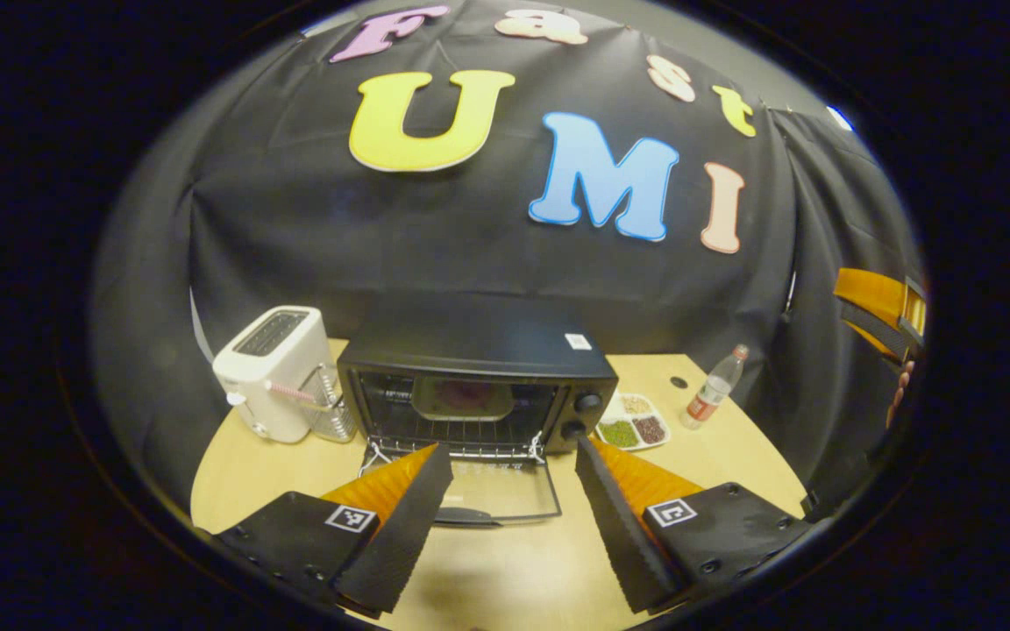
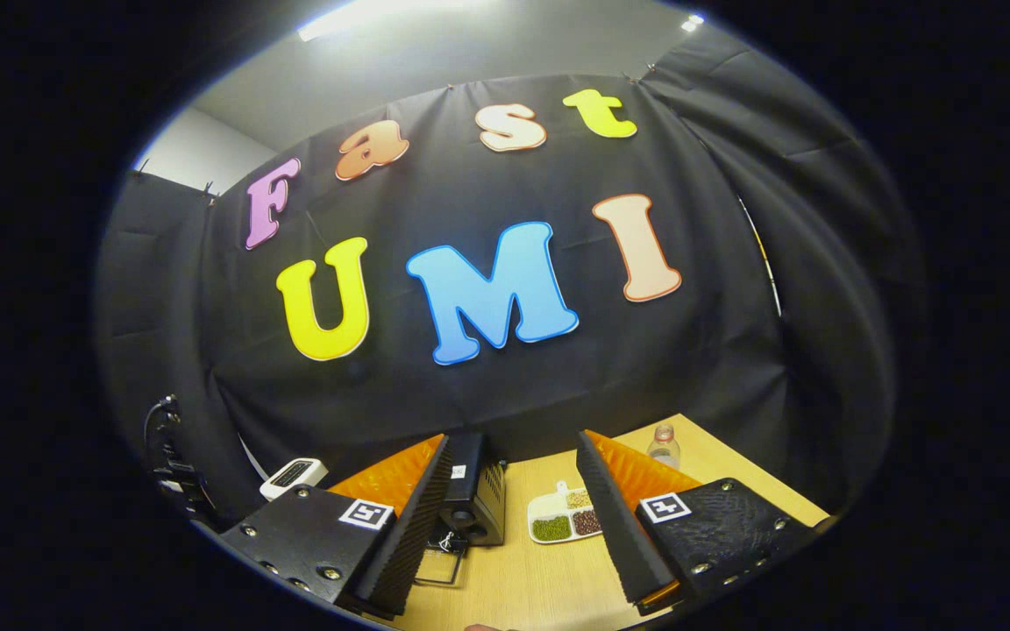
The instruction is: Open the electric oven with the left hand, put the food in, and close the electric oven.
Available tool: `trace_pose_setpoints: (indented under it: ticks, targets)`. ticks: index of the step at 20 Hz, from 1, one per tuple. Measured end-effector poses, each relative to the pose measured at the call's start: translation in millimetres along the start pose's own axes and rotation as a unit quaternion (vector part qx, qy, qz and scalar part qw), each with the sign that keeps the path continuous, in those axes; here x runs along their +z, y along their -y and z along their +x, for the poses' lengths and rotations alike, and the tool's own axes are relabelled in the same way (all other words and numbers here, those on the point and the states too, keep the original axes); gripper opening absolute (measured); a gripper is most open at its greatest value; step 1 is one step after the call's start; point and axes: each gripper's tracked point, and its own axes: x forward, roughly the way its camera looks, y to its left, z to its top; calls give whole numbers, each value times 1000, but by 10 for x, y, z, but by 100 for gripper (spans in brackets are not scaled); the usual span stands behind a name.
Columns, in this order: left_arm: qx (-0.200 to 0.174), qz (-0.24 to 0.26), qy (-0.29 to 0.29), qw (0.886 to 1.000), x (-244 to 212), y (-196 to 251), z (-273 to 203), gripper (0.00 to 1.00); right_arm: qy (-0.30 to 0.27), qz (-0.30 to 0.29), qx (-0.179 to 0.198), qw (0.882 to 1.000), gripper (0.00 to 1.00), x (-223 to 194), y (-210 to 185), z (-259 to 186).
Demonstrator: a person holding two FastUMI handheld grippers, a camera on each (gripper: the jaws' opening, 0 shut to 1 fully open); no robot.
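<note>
Both tools gape, empty; oven (image 1: 479,394) door (image 1: 505,491) down.

electric oven (image 1: 479,368): black casing, two black knobs, small white sticker on top; dark glass door with a black handle
oven rack (image 1: 457,434): bare silver wire
toaster (image 1: 273,372): white body, dark slots on top
food tray (image 1: 634,421): white, with one green heap, one dark reddish-brown heap and one pale tan heap
bottle (image 1: 714,387): clear, with a red cap and a red and white label
surface (image 1: 514,570): pale yellowish wood grain
booth's wall (image 1: 295,245): black cloth, creased
ceiling (image 2: 435,61): grey-white
</note>
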Motion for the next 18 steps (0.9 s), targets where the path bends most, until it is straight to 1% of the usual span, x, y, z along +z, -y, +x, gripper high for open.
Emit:
trace_pose_setpoints:
  ticks: [1, 2, 3, 4, 5, 6, 9, 10, 12, 13, 15, 16, 18]
  targets:
    - [3, -1, -17, 1000, -99, -44, 49, 100, -3, 0, -4, 1000, 87, -19, 31, -9]
    - [7, -1, -36, 999, -215, -83, 101, 92, -5, -4, -7, 1000, 87, -36, 62, -14]
    - [14, 2, -57, 998, -349, -135, 153, 96, -5, -6, -11, 1000, 87, -36, 86, -13]
    - [20, 5, -78, 997, -469, -192, 195, 96, -6, -9, -12, 1000, 87, -36, 102, -19]
    - [24, 7, -100, 995, -602, -228, 245, 100, -5, -12, -12, 1000, 87, -27, 109, -29]
    - [26, 8, -125, 992, -755, -266, 289, 96, -2, -17, -16, 1000, 87, -12, 127, -23]
    - [32, 7, -202, 979, -1173, -330, 362, 97, 9, -30, -23, 999, 87, 56, 153, -38]
    - [32, 6, -223, 974, -1293, -333, 381, 95, 10, -34, -24, 999, 87, 65, 153, -39]
    - [32, 10, -250, 968, -1457, -393, 417, 92, 9, -39, -26, 999, 87, 52, 173, -41]
    - [33, 12, -261, 965, -1520, -428, 465, 97, 7, -40, -28, 999, 87, 40, 188, -42]
    - [32, 13, -281, 959, -1633, -464, 562, 92, 5, -40, -33, 999, 88, 28, 223, -34]
    - [35, 14, -291, 956, -1691, -491, 593, 92, 3, -39, -37, 999, 88, 8, 243, -40]
    - [37, 15, -303, 952, -1750, -535, 685, 100, 0, -37, -43, 998, 88, -13, 285, -58]
